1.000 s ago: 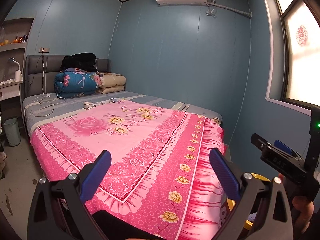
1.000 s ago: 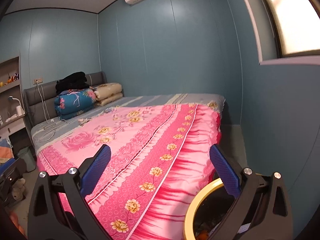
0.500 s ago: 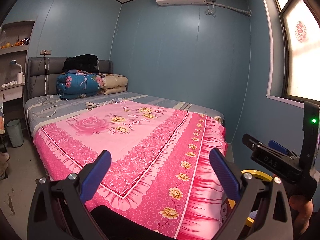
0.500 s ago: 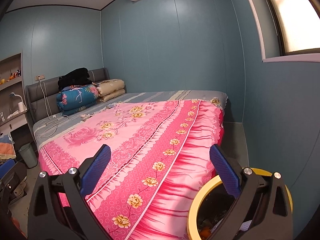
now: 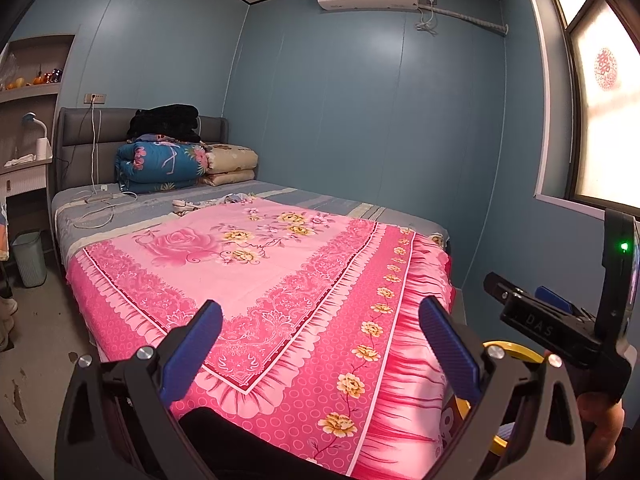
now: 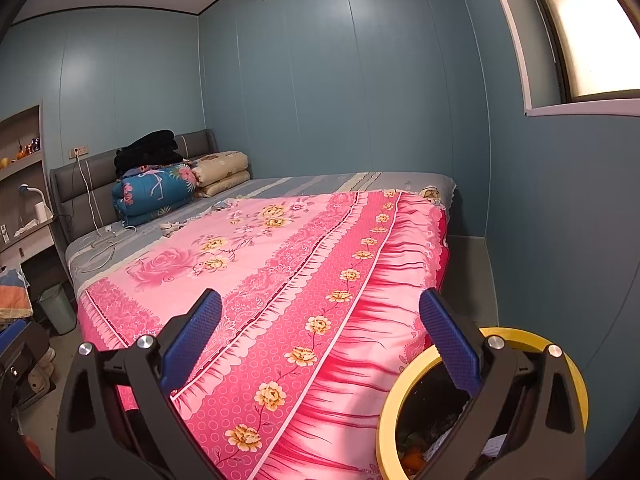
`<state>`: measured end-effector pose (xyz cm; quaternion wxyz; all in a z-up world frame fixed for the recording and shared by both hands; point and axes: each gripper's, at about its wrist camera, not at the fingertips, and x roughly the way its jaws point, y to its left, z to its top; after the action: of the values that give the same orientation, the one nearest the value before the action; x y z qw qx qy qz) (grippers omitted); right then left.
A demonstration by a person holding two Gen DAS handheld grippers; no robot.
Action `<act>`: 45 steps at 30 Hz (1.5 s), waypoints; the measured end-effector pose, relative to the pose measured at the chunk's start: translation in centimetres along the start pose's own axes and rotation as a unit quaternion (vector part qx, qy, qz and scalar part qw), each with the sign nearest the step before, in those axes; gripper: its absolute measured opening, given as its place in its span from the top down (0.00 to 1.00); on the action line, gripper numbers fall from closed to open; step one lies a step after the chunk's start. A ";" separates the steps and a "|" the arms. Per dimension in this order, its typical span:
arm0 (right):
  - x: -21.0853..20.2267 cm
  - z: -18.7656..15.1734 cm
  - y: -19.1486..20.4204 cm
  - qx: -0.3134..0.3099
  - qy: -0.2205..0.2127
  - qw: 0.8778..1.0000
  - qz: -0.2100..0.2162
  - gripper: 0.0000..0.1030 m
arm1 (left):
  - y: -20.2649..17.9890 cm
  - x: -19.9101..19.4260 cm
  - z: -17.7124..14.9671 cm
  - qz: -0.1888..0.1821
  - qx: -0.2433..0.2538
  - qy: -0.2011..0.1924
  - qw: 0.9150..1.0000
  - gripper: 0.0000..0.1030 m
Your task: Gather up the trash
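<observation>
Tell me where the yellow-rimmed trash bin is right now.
In the right wrist view, the yellow-rimmed trash bin sits low right, on the floor beside the pink bedspread, behind the right gripper.

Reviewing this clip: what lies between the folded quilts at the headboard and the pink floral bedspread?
Grey striped sheet between the folded quilts and the pink floral bedspread, with white cables and small crumpled items; left wrist view.

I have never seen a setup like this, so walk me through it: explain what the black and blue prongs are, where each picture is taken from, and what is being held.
The prongs are the fingers of two hand-held grippers; each carries its own camera looking forward. One view shows the left gripper, with the right one beside it in a hand. The other shows the right gripper. Both are open and hold nothing. Ahead lies a bed with a pink floral blanket and folded quilts. A yellow-rimmed trash bin stands by the bed's corner.
</observation>
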<state>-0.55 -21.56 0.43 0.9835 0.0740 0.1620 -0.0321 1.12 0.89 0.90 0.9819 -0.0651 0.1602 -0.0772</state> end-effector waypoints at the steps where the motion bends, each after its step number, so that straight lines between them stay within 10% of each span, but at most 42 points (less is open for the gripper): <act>1: 0.0 0.0 -0.1 0.001 0.001 1.000 0.000 0.08 | 0.0 0.0 0.0 0.000 0.000 0.000 1.000 0.08; 45: 0.7 -0.4 0.1 0.013 0.020 1.000 0.000 0.08 | -0.2 0.3 -0.3 -0.003 -0.002 0.007 1.000 0.08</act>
<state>-0.01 -21.47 -0.14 0.9790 0.0877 0.1809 -0.0332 1.25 0.65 0.52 0.9804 -0.0667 0.1675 -0.0800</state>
